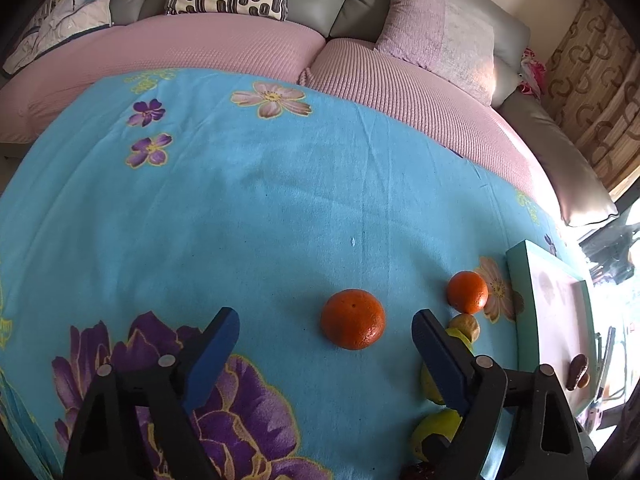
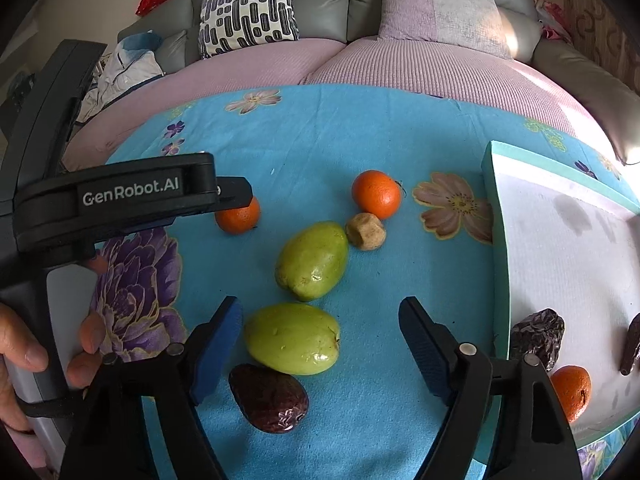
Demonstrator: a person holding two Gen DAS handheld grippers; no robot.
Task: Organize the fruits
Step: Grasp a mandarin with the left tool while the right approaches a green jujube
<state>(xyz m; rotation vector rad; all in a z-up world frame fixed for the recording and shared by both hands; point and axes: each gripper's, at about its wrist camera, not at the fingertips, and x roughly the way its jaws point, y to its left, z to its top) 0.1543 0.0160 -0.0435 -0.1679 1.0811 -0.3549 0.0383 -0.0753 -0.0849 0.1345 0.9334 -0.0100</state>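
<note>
Two round oranges (image 2: 376, 193) (image 2: 238, 214), two glossy green oval fruits (image 2: 312, 261) (image 2: 293, 338), a small tan lumpy fruit (image 2: 365, 231) and a wrinkled dark-red date (image 2: 269, 397) lie loose on the surface. The teal-rimmed white tray (image 2: 560, 172) holds another orange (image 2: 573, 390) and two dark dates (image 2: 538, 336).

Fruit lies scattered on the cloth (image 2: 360, 128) left of the tray (image 2: 560, 240); two dates (image 2: 538, 338) and an orange (image 2: 572, 392) sit in the tray's near end.
</note>
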